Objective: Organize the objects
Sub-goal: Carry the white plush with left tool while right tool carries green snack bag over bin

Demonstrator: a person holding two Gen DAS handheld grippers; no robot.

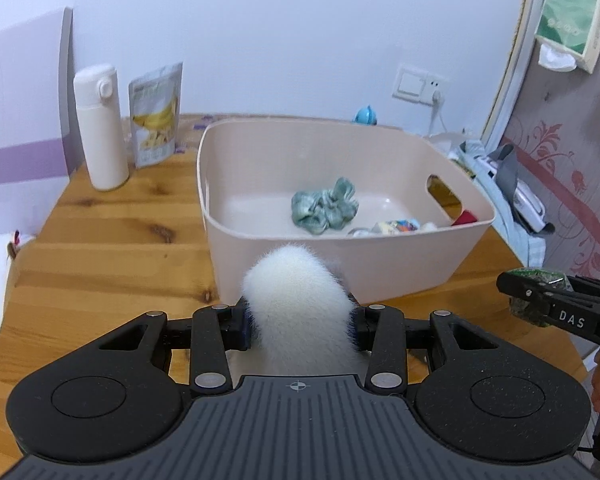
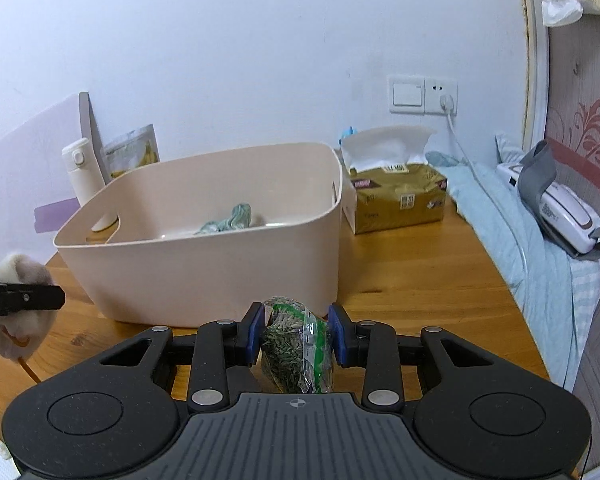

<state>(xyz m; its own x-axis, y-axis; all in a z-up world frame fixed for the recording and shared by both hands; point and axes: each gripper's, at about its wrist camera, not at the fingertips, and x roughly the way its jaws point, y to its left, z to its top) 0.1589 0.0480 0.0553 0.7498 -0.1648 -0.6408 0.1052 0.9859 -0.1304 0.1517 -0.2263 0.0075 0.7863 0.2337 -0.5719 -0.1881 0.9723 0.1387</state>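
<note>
- Leftmost, on the round wooden table (image 1: 100, 240), a tall white flip-lid bottle (image 1: 102, 128) stands upright against the wall, with a silvery banana-print snack pouch (image 1: 156, 114) just beside it.
- Next comes the left gripper (image 1: 300, 326): its jaws are closed partway around a white fluffy plush item (image 1: 296, 300), squeezing it at the middle. It hangs in front of the near wall of the bin, not yet over it. I judge it very light and soft; it compresses easily, so a hold across its thick middle seems safest.
- Centre, the beige plastic storage bin with cut-out handles (image 1: 380, 264) rests on the table. Inside lie a crumpled sage-green fabric scrunchie (image 1: 324, 208), a small colourful packet (image 1: 396, 226) and something red in the right corner, too hidden to name.
- Right of it, the right gripper (image 2: 296, 340) has its blue-padded jaws narrowed onto a clear plastic bag of green dried leaves (image 2: 296, 348), held near the bin's front wall. The bag looks light, crinkly and somewhat slippery; gripping through the packed bulk rather than the loose film should stop it sliding.
- Further right, a gold tissue box (image 2: 396, 196) sits touching the bin's side.
- Rightmost, a white handheld device with a grey strap (image 2: 560, 208) lies on a pale blue cloth (image 2: 520, 248).
</note>
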